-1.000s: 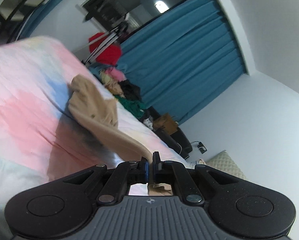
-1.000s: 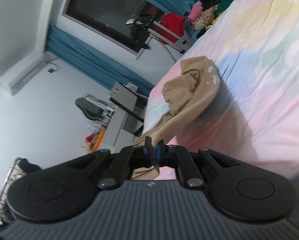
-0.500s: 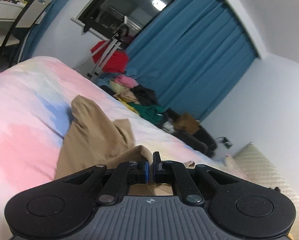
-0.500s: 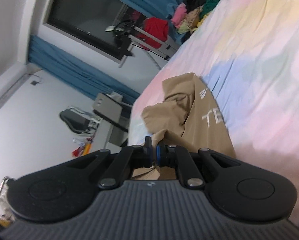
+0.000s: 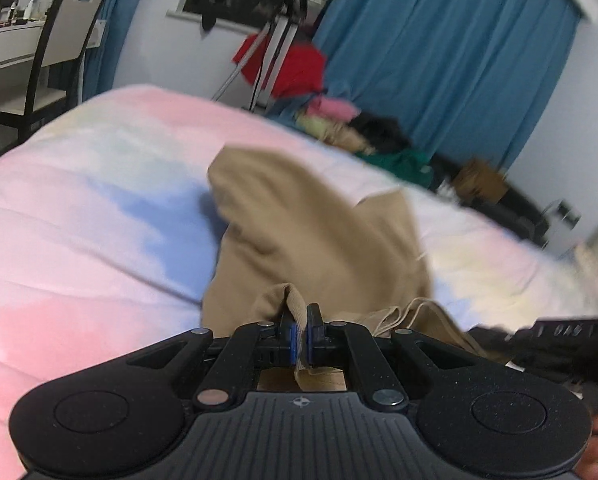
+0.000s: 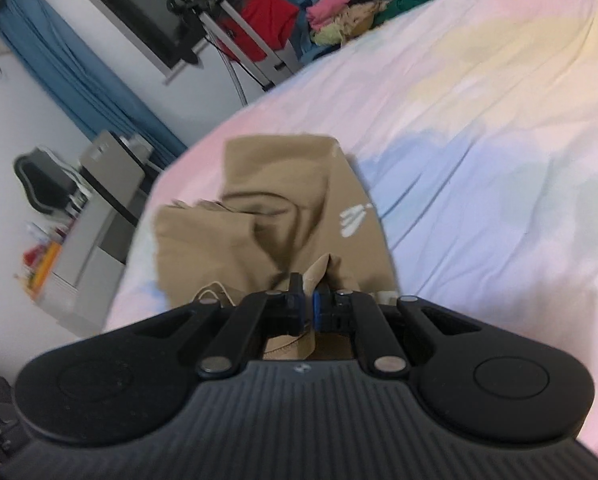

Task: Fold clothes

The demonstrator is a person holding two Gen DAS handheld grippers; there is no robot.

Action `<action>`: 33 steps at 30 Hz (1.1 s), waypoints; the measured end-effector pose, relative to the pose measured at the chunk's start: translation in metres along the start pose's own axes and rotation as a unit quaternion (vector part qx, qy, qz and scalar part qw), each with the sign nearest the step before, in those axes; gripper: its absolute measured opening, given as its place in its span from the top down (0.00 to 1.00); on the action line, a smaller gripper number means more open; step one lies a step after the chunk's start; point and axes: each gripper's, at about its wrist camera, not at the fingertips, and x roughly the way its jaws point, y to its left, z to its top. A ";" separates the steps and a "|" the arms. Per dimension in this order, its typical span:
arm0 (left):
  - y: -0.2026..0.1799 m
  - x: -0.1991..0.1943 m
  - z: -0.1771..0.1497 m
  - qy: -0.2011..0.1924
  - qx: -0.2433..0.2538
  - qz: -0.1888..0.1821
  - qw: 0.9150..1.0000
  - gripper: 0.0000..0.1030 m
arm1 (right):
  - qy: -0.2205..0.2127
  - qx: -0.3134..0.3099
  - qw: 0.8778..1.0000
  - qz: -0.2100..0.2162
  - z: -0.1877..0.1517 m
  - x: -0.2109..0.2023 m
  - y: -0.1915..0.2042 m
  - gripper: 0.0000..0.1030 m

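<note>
A tan garment lies crumpled on the pastel tie-dye bedspread. It also shows in the right wrist view, with a white print near its right edge. My left gripper is shut on a ribbed edge of the garment. My right gripper is shut on another fold of the same garment. The right gripper's black body shows at the lower right of the left wrist view, close beside the left one.
A heap of mixed clothes and a tripod with a red cloth stand beyond the bed's far edge by blue curtains. A chair and desk are at the far left. A grey cabinet stands beside the bed.
Both grippers have come down and closer together with the garment, which went from hanging stretched to lying bunched on the bed. The views have levelled out.
</note>
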 end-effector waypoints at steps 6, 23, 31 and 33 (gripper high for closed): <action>0.010 0.029 -0.005 0.024 0.013 0.017 0.999 0.90 | 0.024 -0.018 0.999 -0.029 -0.002 0.029 -0.004 0.91; -0.047 -0.059 -0.026 -0.059 0.122 0.019 0.991 0.06 | -0.070 -0.125 0.989 -0.039 -0.028 -0.041 0.047 0.11; -0.045 -0.104 -0.043 -0.033 0.066 0.022 0.997 0.05 | -0.098 -0.167 0.979 -0.056 -0.047 -0.068 0.059 0.11; -0.038 -0.109 -0.049 0.006 0.021 0.021 1.000 0.05 | -0.100 -0.170 0.978 -0.060 -0.050 -0.073 0.061 0.11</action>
